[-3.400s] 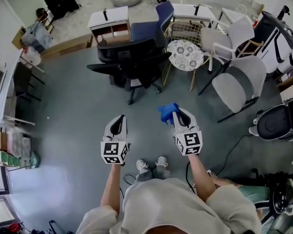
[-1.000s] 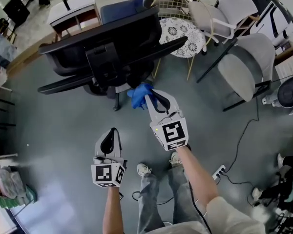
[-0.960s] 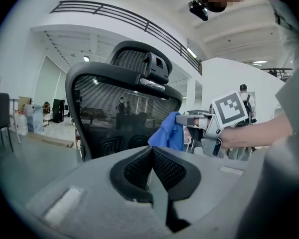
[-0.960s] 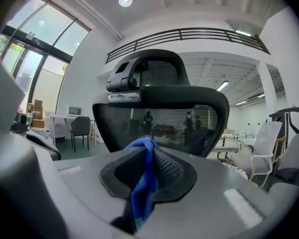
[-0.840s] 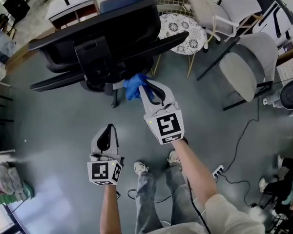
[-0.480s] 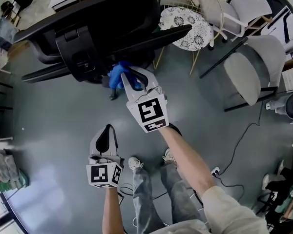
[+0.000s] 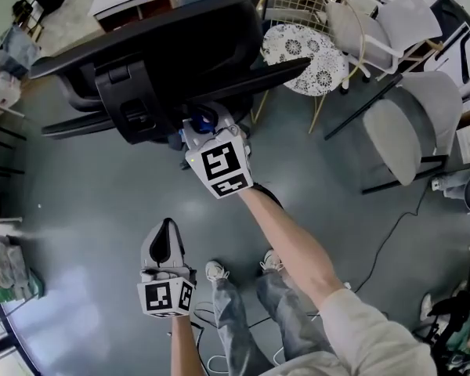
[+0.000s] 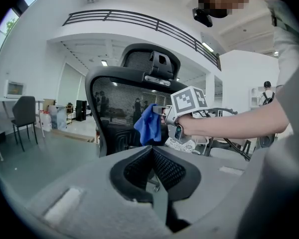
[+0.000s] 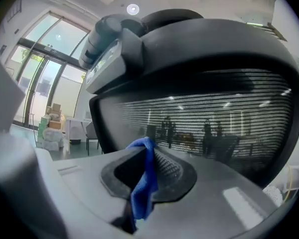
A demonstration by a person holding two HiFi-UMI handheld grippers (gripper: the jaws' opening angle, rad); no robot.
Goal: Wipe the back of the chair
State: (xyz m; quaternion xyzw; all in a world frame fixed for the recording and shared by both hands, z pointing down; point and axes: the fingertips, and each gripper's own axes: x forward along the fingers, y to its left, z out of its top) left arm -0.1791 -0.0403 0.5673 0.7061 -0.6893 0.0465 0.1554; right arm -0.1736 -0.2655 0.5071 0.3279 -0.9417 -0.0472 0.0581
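The black mesh office chair (image 7: 180,41) stands just ahead, its back (image 9: 214,118) turned toward me and the headrest (image 9: 114,39) above it. My right gripper (image 7: 199,124) is raised to that back and is shut on a blue cloth (image 7: 201,119). The cloth (image 9: 143,183) hangs between the right gripper's (image 9: 145,156) jaws, close to the mesh; touching or not is unclear. My left gripper (image 7: 167,227) hangs low and behind, shut with nothing in it. From the left gripper (image 8: 153,156) view the blue cloth (image 8: 148,123) shows in front of the chair back (image 8: 114,108).
A round white patterned seat (image 7: 307,53) with a wire back stands right of the black chair. Grey chairs (image 7: 395,131) fill the right side. A cable (image 7: 392,233) trails on the floor at the right. Desks and shelving (image 7: 4,77) line the left.
The person has walked up to the chair. The right gripper has carried the cloth forward and left to the chair's back. The left gripper stayed low and shut.
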